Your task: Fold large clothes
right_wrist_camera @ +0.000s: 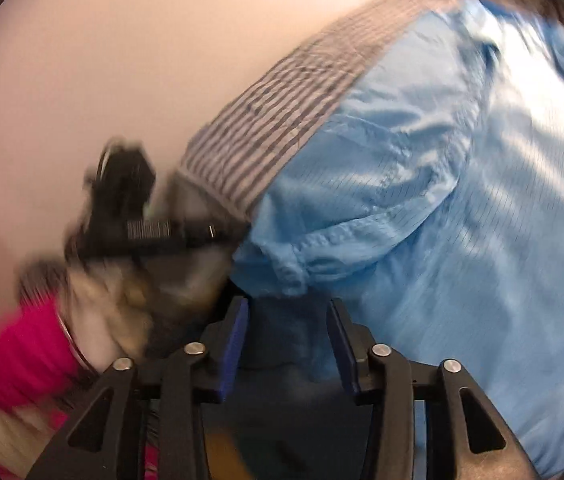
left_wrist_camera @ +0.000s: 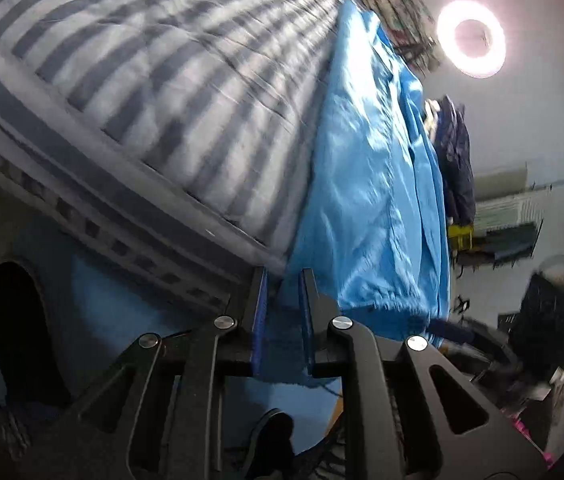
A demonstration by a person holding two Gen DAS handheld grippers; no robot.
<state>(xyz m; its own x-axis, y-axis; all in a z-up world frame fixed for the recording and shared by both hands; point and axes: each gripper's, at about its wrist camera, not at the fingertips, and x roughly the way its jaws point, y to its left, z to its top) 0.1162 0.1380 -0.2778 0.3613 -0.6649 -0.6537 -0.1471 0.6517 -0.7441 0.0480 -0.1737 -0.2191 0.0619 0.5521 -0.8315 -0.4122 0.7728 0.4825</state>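
My bed [left_wrist_camera: 142,92], under a grey-and-white striped cover, fills the upper left of my left view, with a light blue garment [left_wrist_camera: 366,184] lying on it along its right edge.

My left tongs [left_wrist_camera: 284,280] and right tongs [right_wrist_camera: 288,308] look alike: black linkage arms with triangular cut-outs, round silver pivot screws, and blue pads lining the fingers. A bright pink sleeve [right_wrist_camera: 10,344] shows at the right view's edge.
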